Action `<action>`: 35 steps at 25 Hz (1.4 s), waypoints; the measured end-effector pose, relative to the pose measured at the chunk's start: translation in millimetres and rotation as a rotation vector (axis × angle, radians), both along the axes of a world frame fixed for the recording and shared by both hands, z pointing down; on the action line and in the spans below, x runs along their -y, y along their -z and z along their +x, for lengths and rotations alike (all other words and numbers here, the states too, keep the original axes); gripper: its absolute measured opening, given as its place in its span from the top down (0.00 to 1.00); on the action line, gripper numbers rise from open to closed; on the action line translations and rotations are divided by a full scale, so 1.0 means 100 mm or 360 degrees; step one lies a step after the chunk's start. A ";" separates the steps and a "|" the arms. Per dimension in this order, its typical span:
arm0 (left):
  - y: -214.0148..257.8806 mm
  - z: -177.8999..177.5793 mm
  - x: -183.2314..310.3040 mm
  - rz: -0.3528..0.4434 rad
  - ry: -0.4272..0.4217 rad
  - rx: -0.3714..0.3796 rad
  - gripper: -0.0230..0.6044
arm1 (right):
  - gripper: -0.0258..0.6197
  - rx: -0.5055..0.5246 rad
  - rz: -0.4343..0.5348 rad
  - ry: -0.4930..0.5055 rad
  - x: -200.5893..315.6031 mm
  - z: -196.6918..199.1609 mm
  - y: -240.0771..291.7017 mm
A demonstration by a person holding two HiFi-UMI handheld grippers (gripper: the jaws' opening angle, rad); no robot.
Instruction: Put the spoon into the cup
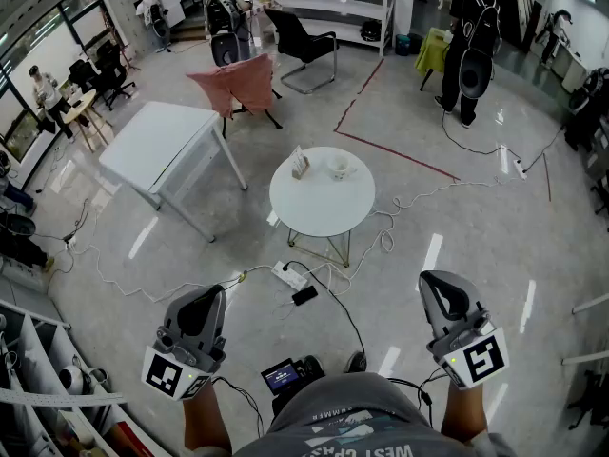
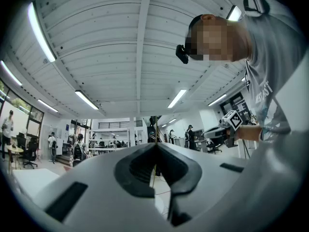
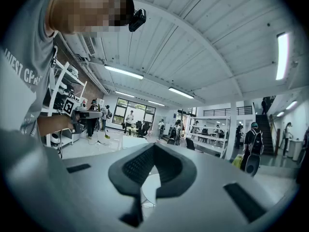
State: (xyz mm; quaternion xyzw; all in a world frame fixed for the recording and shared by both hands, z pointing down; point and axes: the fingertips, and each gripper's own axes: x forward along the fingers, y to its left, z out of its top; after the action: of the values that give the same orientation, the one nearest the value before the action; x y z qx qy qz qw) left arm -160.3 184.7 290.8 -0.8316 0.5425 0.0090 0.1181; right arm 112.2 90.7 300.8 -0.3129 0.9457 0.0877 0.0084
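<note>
A small round white table [image 1: 322, 208] stands a few steps ahead of me. On its far side sits a white cup [image 1: 339, 168], and left of that a small upright holder [image 1: 301, 164]. At this distance I cannot make out the spoon. My left gripper [image 1: 205, 299] and right gripper [image 1: 440, 284] are held low, close to my body, well short of the table. In both gripper views the jaws meet at their tips with nothing between them. The left gripper view looks up at the ceiling. In the right gripper view the table [image 3: 145, 190] shows through the gap under the jaws.
A power strip [image 1: 290, 275] and cables lie on the floor between me and the table. A white folding table [image 1: 162, 149] stands at the left, with a cloth-draped chair [image 1: 243, 82] behind it. A person [image 1: 473, 46] stands at the back right. Shelves [image 1: 38, 379] are at the lower left.
</note>
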 end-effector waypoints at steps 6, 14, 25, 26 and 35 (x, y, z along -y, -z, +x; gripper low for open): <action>0.00 0.03 0.02 0.0003 -0.0017 -0.0004 0.96 | 0.96 -0.0020 -0.0014 -0.0011 -0.01 0.02 -0.04; -0.05 -0.05 0.03 0.0002 -0.0060 -0.0018 0.96 | 0.96 -0.0137 -0.0121 -0.0075 -0.04 0.03 -0.29; -0.13 -0.21 0.09 0.0016 -0.0182 -0.0057 0.96 | 0.96 -0.0023 -0.0161 -0.0154 -0.06 -0.15 -0.25; -0.13 -0.21 0.10 0.0019 -0.0200 -0.0061 0.96 | 0.96 -0.0022 -0.0161 -0.0161 -0.07 -0.17 -0.24; -0.15 -0.16 0.28 0.0008 -0.0268 -0.0087 0.96 | 0.96 -0.0038 -0.0182 -0.0212 0.02 -0.12 -0.25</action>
State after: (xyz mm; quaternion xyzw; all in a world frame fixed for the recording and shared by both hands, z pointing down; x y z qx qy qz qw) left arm -176.4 157.0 306.1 -0.8734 0.4738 0.0429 0.1042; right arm 100.5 88.5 326.3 -0.3740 0.9263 0.0378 -0.0267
